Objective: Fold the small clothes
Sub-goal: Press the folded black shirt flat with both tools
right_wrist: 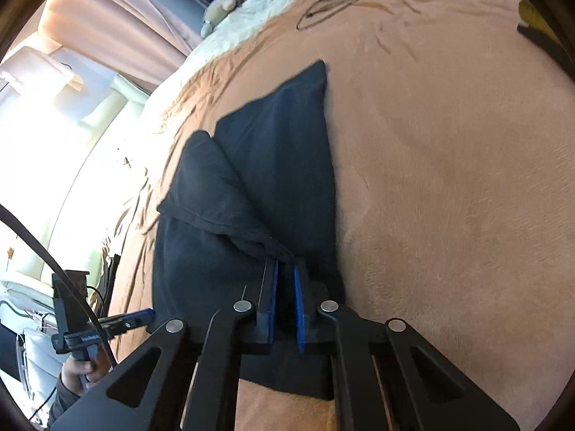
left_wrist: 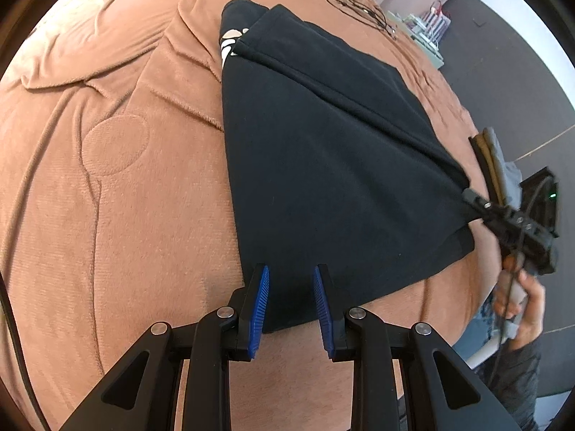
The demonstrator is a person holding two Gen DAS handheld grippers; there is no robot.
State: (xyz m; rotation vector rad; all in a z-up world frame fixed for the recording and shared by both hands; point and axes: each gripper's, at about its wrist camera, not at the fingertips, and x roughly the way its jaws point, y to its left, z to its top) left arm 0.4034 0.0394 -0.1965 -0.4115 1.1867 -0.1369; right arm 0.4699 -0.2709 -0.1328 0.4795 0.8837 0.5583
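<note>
Right gripper (right_wrist: 285, 273): clenched on a gathered fold of the black garment (left_wrist: 323, 151).
Left gripper (left_wrist: 291, 280): jaws parted, nothing pinched; near hem of garment seen between blue pads (left_wrist: 260, 305).
Garment: spread on brown blanket (left_wrist: 118, 186), partly folded.
Room: bare blanket left of garment.
Nearby: cable coil (left_wrist: 363, 9) at far edge.
</note>
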